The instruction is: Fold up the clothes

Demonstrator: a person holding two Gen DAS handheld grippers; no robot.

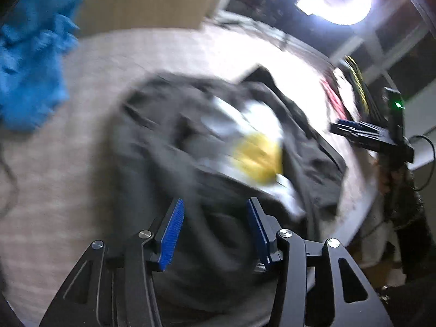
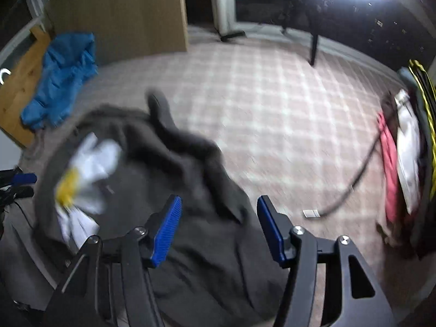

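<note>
Blue and puffy-looking, a crumpled garment (image 2: pixel 61 77) sat at the upper left of the right wrist frame, against a wooden panel (image 2: pixel 19 92), well apart from my work. Moving right, the dark grey shirt (image 2: pixel 169 190) lay rumpled across the lower middle on the pink checked bedcover (image 2: pixel 272 103), its white-and-yellow daisy print (image 2: pixel 84 174) skewed toward the left edge. Both views were badly smeared. My right gripper (image 2: pixel 218 226) hung over the shirt's near hem with its ribbed blue pads spread apart and nothing between them; in the left wrist view my left gripper (image 1: pixel 215 231) was likewise spread wide and empty above the same soft, creased cloth. At the far right, a heap of pink and white clothes (image 2: pixel 400 158) stood by a dark cable (image 2: pixel 351 179). I judged the risk to be pinching only one bunched layer, so the fold would drag crooked; the limp fabric could also slip from the pads.
</note>
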